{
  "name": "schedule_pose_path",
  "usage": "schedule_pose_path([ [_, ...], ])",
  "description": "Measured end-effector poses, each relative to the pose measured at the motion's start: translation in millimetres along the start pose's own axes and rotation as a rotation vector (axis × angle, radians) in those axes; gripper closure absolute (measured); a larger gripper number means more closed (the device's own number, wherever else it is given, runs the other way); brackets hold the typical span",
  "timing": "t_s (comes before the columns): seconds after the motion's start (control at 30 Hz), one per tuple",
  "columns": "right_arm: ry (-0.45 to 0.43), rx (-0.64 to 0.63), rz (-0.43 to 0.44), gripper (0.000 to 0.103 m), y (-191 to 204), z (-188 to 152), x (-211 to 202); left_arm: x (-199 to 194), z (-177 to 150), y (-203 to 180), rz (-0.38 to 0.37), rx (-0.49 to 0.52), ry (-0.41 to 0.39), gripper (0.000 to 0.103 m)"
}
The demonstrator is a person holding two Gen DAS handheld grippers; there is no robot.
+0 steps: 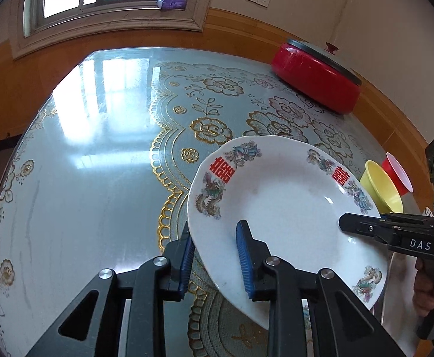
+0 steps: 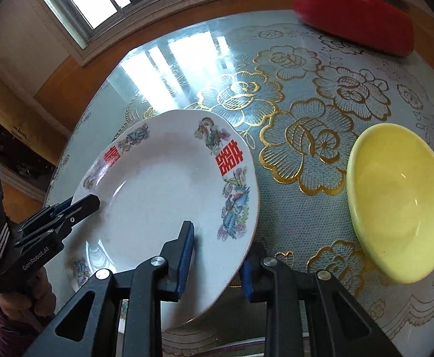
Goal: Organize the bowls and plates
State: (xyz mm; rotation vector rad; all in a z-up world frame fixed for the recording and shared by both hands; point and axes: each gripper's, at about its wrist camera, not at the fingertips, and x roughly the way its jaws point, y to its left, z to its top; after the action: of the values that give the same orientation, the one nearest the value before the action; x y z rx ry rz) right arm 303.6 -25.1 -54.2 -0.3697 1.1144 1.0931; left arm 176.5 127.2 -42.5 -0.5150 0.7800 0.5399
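Both jaws are clamping the white plate (image 1: 279,208), the left gripper (image 1: 217,255) at its seven o'clock rim and the right gripper (image 2: 217,253) opposite, holding it tilted above the table (image 1: 98,163), with the yellow bowl (image 2: 398,202) sitting at three o'clock.

Ahead and to your left, the glass-topped table (image 1: 77,154) lies open. To your right, the yellow bowl (image 2: 398,205) sits just beside the plate (image 2: 169,196); the red pot (image 1: 318,77) blocks the far right edge.
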Motion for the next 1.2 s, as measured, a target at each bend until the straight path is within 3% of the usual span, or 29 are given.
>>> schedule_pose_path([
  [0.43, -0.047, -0.096, -0.048, 0.076, 18.3, -15.2, -14.1, -16.9, -13.9, -5.4, 0.005, 0.009, -0.040, 0.074],
  [0.77, -0.150, -0.092, -0.035, 0.075, 14.5, -31.7, -73.0, -54.9, -13.2, -27.4, -0.033, 0.058, -0.126, 0.075],
  [0.97, -0.218, -0.077, -0.047, 0.075, 3.7, -62.8, -122.8, -80.6, -22.7, -58.2, -0.101, 0.115, -0.167, 0.075],
  [1.2, -0.256, -0.003, -0.086, 0.075, -20.3, -117.7, -167.4, -94.6, -46.9, -102.4, -0.191, 0.198, -0.158, 0.075],
])
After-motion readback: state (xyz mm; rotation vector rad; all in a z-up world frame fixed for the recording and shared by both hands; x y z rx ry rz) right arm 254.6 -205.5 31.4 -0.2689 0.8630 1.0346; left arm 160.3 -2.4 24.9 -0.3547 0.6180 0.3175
